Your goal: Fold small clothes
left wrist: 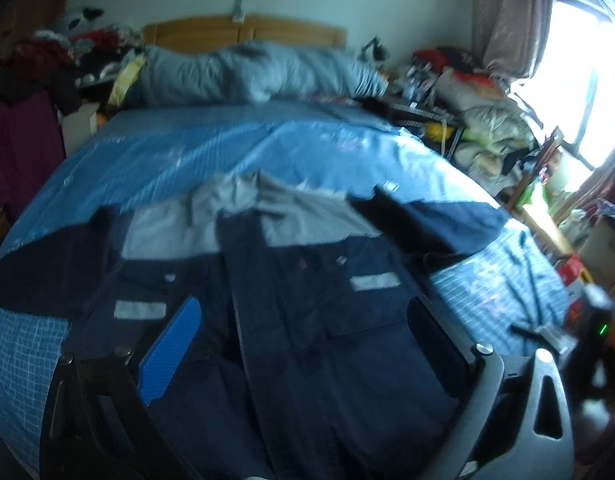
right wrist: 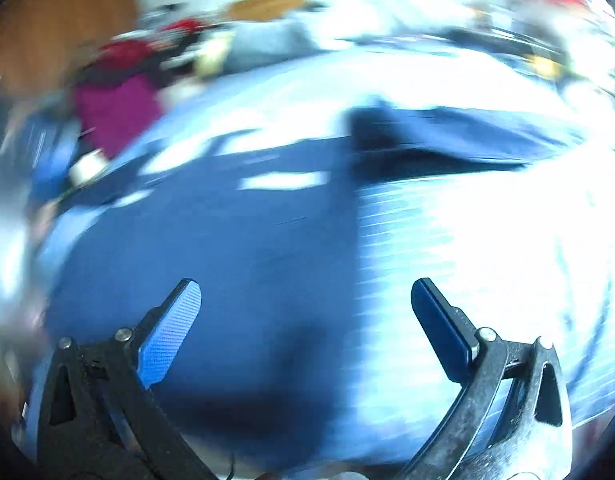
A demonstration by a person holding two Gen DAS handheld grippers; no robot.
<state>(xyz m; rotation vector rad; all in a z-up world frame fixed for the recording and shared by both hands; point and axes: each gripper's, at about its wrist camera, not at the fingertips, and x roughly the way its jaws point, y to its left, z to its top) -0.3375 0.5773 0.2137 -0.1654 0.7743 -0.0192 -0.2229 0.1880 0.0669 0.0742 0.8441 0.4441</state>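
Both tongs are spread wide with nothing between their fingers. Seen from the left wrist, the left gripper [left wrist: 303,340] hangs over the front of a dark navy jacket [left wrist: 291,304], its blue ribbed pad [left wrist: 171,352] on one side and its darker finger [left wrist: 431,340] on the other, neither one clearly touching the cloth. That jacket lies face up and spread flat on the bed [left wrist: 211,148], which is covered with a blue checked sheet. It has a grey yoke and collar [left wrist: 263,208] toward the headboard, a pale reflective strip [left wrist: 375,281] on each chest pocket, and one sleeve [left wrist: 443,216] stretched out sideways toward the window side. A grey-blue quilt [left wrist: 251,72] is bunched against the wooden headboard [left wrist: 243,32], and heaps of clothes and clutter crowd both sides of the bed. A curtain [left wrist: 511,16] hangs beside the bright window [left wrist: 583,76].

From the right wrist everything is smeared by motion blur. The right gripper [right wrist: 305,320] sits above the jacket's edge: its blue pad [right wrist: 169,336] is over dark cloth, its other finger [right wrist: 439,328] over bare sheet [right wrist: 487,240]. The stretched-out sleeve [right wrist: 459,132] shows as a dark band farther up
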